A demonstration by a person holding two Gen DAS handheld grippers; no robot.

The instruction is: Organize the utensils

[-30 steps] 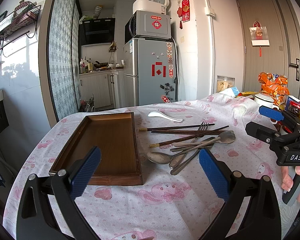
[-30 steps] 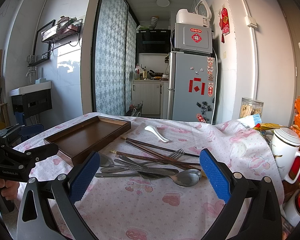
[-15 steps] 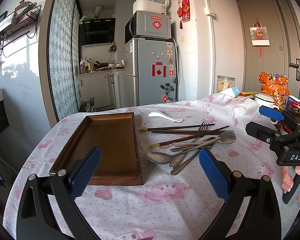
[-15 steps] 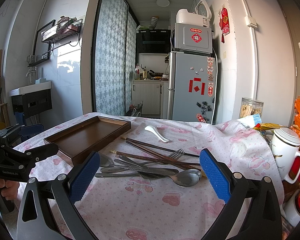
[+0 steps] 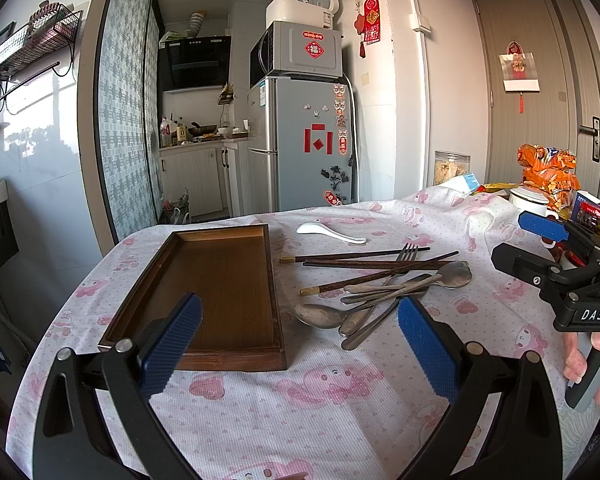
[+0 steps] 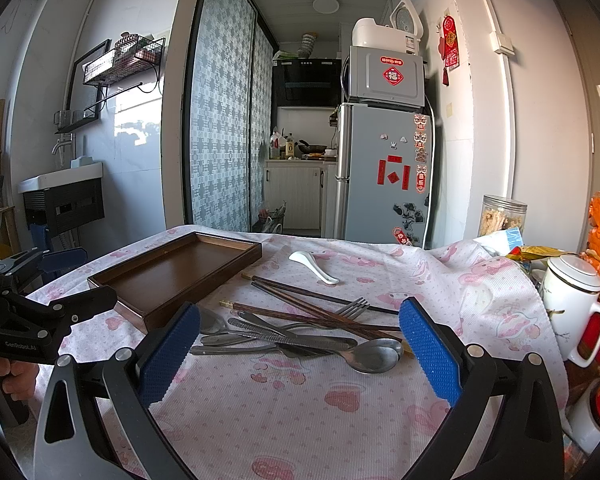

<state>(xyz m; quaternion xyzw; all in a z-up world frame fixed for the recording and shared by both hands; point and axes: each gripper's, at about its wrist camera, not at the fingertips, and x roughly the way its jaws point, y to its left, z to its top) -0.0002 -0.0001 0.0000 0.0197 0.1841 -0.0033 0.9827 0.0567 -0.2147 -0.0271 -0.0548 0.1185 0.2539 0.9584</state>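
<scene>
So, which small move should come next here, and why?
Probably lower the open right hand-held gripper onto the metal spoon lying at the near edge of the pile. The wooden tray holds nothing yet, and both grippers hover apart from the utensils.

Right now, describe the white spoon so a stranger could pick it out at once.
Start at the wooden tray on the pink-patterned tablecloth. Past its far right corner, toward the fridge, lies the white spoon, alone, apart from the heap of chopsticks and metal cutlery. It is the only white, short-handled one.
</scene>
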